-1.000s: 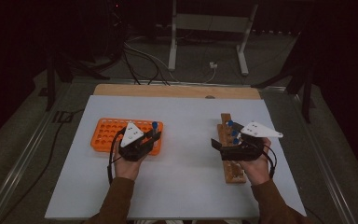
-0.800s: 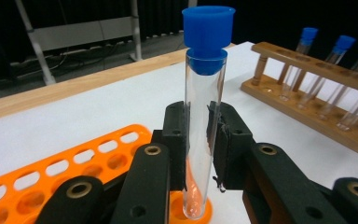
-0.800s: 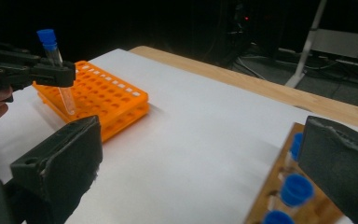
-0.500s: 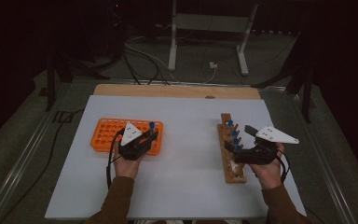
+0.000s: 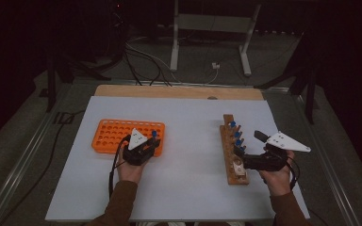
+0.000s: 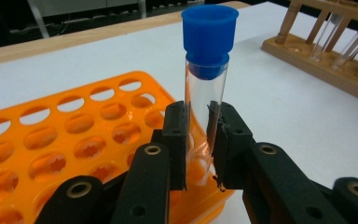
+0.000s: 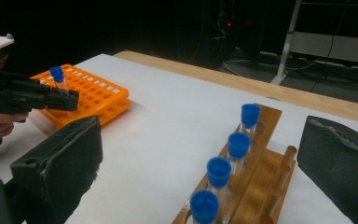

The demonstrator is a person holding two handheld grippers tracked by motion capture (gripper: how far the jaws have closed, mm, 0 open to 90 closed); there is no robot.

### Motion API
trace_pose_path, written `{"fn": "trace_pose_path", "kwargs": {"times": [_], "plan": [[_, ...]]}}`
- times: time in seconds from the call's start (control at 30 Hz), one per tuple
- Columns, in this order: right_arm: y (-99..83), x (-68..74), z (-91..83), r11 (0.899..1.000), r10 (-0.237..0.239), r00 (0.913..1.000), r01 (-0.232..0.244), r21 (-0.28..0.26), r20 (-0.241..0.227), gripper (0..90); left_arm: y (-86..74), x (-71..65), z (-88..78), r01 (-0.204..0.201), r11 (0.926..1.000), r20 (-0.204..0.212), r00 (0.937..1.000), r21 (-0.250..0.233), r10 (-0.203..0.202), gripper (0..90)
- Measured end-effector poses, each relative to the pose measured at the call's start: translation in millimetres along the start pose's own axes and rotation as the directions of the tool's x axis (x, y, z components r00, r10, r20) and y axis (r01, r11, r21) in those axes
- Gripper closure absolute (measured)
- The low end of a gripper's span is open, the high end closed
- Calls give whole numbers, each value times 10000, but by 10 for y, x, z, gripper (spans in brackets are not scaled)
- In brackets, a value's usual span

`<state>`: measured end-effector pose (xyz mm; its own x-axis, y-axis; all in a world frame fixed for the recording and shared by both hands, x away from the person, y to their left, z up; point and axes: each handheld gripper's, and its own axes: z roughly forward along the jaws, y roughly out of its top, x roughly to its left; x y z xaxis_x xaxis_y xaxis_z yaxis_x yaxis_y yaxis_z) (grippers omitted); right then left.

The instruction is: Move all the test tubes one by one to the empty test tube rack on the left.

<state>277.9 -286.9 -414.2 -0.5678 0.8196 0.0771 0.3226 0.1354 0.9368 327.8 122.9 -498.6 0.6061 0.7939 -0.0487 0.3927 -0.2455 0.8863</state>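
High view: white desk (image 5: 188, 188) carries an orange rack (image 5: 118, 134) at left and a wooden rack (image 5: 231, 157) at right, well apart. Left gripper (image 5: 152, 143) sits at the orange rack's near right corner, held by the left hand (image 5: 131, 170); a clear tube w/ blue cap (image 5: 154, 135) stands upright between its jaws. Right gripper (image 5: 238, 157) is held by the right hand (image 5: 277, 176) just beside the wooden rack's right side, pointing left toward the rack's near half. Blue-capped tubes (image 5: 236, 134) stand in a row in the wooden rack.

Left gripper view: left gripper (image 6: 199, 135) is clamped on the tube (image 6: 205, 100), both pads pressing the glass approx. mid-body, cap clear above the jaws. Tube is upright, its lower end at the orange rack's (image 6: 65, 144) corner (whether the tip is seated in a hole cannot be told, jaws cover it). Wooden rack (image 6: 326, 56) at top right, far off.

Right gripper view: right gripper (image 7: 205, 158) has its jaws wide apart, nothing between the pads. Below and between them, the wooden rack (image 7: 256, 182) w/ four blue-capped tubes (image 7: 219, 172) in a line. Left gripper (image 7: 72, 100) farther off at left, w/ the tube (image 7: 58, 79) held over the orange rack (image 7: 95, 98).
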Motion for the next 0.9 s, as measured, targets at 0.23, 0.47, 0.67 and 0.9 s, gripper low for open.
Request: {"fn": "trace_pose_path", "kwargs": {"times": [0.23,0.47,0.67,0.9], "plan": [[-55,-44,-57,9999,120,9999,-119,-70,92,2,-29,-27,14,-311,9985,-99,9995,442,315,780],[-71,-76,-81,9997,212,9996,-211,-97,164,2,-26,-37,11,-297,9983,-142,9994,496,304,775],[-86,-76,-71,9997,232,9996,-231,-53,171,2,-26,-18,-1,-23,9988,-240,9997,494,35,666],[-96,-99,-64,9997,250,9994,-250,-3,219,2,-6,39,-102,365,9993,-325,9988,11,-364,511]]}}
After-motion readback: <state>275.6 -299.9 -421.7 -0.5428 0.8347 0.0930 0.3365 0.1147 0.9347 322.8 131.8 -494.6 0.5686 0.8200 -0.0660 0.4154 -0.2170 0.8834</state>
